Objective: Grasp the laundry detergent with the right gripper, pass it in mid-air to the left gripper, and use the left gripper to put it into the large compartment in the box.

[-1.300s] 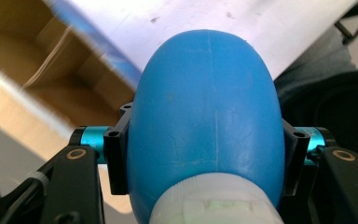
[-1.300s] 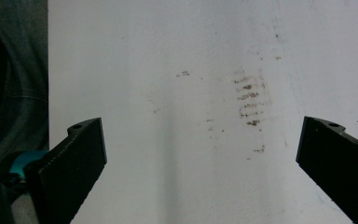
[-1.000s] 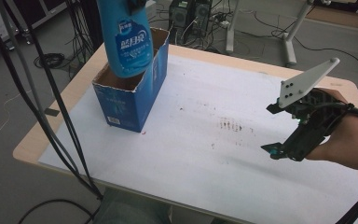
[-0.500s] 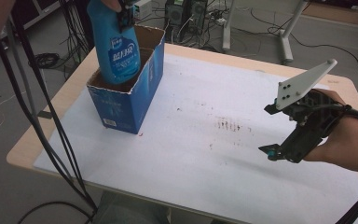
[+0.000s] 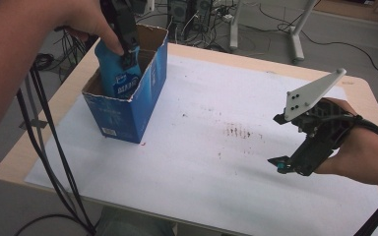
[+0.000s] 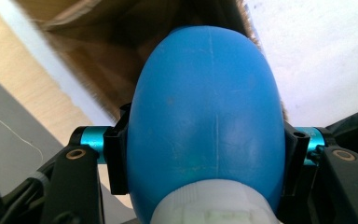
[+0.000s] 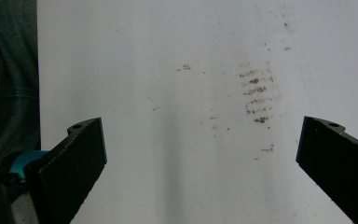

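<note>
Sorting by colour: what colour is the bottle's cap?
White cap on the blue bottle; clearest in the left gripper view.

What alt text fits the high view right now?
The left gripper lowers a blue bottle into an open blue box on a white table. The right gripper hovers empty, fingers open.

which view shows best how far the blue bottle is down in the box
The high view: the blue bottle stands partly inside the open cardboard box, its upper part above the rim, held by the left gripper. The left gripper view shows only its rounded shoulder clamped between the jaws.
</note>
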